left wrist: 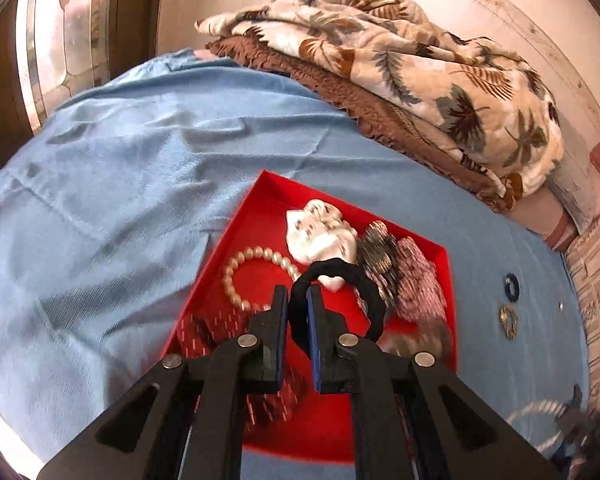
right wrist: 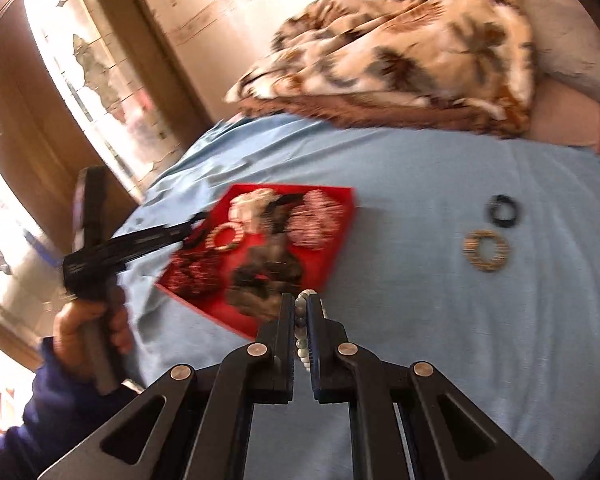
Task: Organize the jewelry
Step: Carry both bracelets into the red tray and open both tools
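Note:
A red tray (left wrist: 352,208) lies on the blue bedsheet and holds a pearl bracelet (left wrist: 236,276), a white scrunchie (left wrist: 320,232), a grey one and a pink patterned one (left wrist: 420,280). My left gripper (left wrist: 298,296) is shut on a black hair tie (left wrist: 340,276) above the tray. My right gripper (right wrist: 300,300) is shut on a bead bracelet (right wrist: 302,332), just right of the tray's near corner (right wrist: 340,196). The left gripper (right wrist: 192,224) also shows in the right wrist view, over the tray's left side.
A black ring (right wrist: 504,210) and a brown patterned ring (right wrist: 486,250) lie on the sheet right of the tray. A folded leaf-print blanket (left wrist: 420,68) lies at the back against the wall. A window (right wrist: 92,68) is at the left.

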A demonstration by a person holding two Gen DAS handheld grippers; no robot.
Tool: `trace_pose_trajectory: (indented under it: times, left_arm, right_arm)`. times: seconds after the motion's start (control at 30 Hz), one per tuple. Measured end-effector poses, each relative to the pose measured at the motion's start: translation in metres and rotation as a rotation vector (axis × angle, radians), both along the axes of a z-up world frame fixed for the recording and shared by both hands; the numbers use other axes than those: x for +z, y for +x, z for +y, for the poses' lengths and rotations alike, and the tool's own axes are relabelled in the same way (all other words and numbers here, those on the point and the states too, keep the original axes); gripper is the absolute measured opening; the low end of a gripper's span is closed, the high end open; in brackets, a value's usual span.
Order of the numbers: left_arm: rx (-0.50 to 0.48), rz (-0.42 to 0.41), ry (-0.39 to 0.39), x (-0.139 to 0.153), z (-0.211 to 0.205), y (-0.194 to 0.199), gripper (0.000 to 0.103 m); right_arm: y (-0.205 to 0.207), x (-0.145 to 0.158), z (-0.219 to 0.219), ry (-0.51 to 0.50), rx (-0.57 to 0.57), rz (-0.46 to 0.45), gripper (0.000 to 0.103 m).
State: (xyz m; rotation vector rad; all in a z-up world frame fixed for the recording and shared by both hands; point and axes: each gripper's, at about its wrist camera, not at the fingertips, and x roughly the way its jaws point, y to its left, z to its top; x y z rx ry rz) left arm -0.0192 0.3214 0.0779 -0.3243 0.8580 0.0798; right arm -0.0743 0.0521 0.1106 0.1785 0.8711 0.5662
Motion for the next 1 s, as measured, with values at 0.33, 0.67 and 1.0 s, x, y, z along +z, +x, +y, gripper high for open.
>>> trace_pose_trajectory:
  times: [0.33, 0.67, 1.0]
  left_arm:
    - [0.016, 0.066, -0.126, -0.026, 0.035, 0.065, 0.009]
    - [-0.009, 0.123, -0.037, -0.039, 0.025, 0.077, 0.01]
    - [-0.025, 0.043, -0.064, -0.019, 0.024, 0.055, 0.049]
  right_arm:
    - [0.044, -0.02, 0.124, 0.019, 0.156, 0.053, 0.007]
    - [0.062, -0.075, 0.153, -0.051, 0.155, 0.155, 0.008]
    - [0.04, -0.063, 0.149, -0.116, 0.173, 0.096, 0.028]
